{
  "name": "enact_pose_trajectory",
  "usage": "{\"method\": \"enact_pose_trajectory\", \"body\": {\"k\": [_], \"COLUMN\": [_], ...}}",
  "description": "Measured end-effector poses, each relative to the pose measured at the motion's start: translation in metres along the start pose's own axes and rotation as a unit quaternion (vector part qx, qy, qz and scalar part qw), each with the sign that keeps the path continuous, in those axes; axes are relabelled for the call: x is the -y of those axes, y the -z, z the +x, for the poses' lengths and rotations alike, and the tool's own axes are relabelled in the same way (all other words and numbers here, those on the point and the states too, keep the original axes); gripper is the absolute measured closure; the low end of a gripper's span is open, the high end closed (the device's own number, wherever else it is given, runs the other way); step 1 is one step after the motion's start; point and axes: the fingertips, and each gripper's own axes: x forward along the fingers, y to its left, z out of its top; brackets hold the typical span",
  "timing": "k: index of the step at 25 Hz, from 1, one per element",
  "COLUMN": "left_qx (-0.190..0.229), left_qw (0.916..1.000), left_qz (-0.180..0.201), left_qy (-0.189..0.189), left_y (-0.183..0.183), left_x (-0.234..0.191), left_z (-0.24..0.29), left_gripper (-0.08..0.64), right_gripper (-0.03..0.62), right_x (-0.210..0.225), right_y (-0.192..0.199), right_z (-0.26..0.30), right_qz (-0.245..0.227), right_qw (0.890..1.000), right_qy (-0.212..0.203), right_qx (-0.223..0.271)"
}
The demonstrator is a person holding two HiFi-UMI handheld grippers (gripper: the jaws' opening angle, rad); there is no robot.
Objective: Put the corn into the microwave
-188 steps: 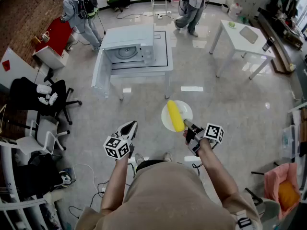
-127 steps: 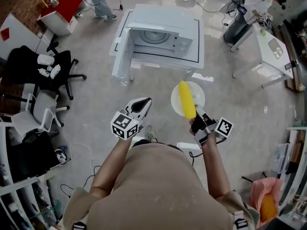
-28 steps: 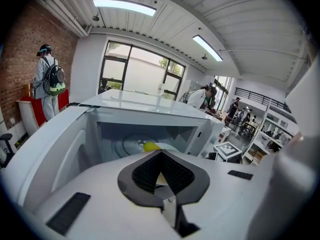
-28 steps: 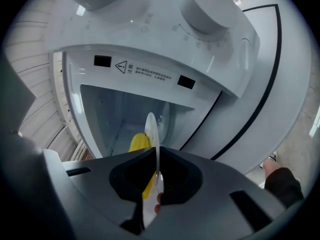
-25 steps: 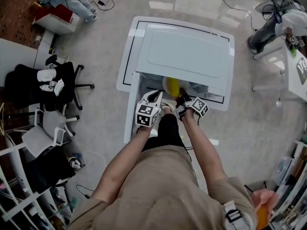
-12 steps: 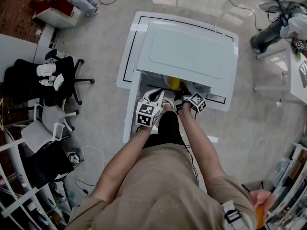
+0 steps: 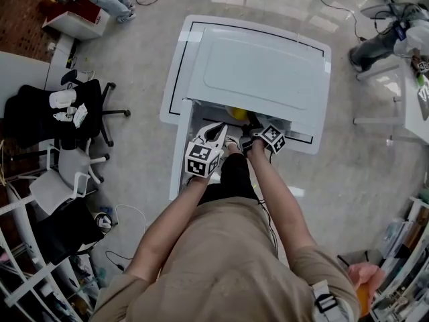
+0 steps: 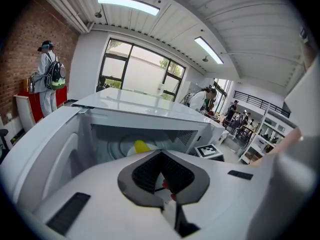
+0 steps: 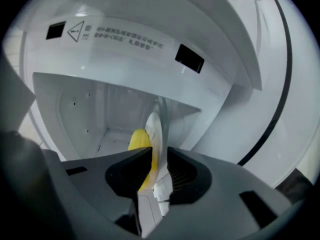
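Microwave (image 7: 261, 66): one, a white box with a smooth top; its door (image 7: 178, 159) hangs open at the left.
Corn (image 9: 139, 143): one, yellow with a rounded end. It lies on the plate inside the cavity, and I see only part of it past the plate and my jaws.
Plate (image 9: 155, 129): one, white and thin, seen edge-on; its rim stands between the right jaws.
Right gripper (image 9: 159, 156): dark, ribbed pads; jaws opening, narrow, seemingly just off the rim.
Left gripper (image 8: 161, 154): white shell, ribbed pads together, empty, facing the cavity.
Hard to see: from the head view the top covers the cavity, so only a bit of yellow shows.
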Motion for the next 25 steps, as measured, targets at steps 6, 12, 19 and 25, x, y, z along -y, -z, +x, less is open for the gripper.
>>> {"method": "enact_pose_trajectory", "body": {"k": [6,12,19,25], "left_qx": [0.000,-0.005,-0.008,-0.011], "left_qw": [1.0000,1.0000,0.9999,0.9999], "left_qz": [0.004,0.008,0.003,0.007], "left_qy": [0.004,0.002,0.006,0.008], "left_y": [-0.002,0.000,0.002,0.004], "left_x": [0.004,0.005,0.013,0.019], "left_z": [0.001,0.002,0.000,0.000], "left_gripper": [0.555,0.555,0.555,0.555], "right_gripper": [0.397,0.354,0.350,0.351], "right_x": [-0.005,-0.006,-0.009,-0.009], "right_y": [0.003,0.032,0.037,0.034], "right_z": [-0.028,-0.032,-0.025,-0.017], "right_qz": [-0.183,-0.489,-0.611,-0.623], "right_qw": [0.983,0.871,0.788,0.778], "right_qy": [-0.032,-0.003,0.045,0.053], "right_qx": [0.004,-0.047,-0.062,-0.062]}}
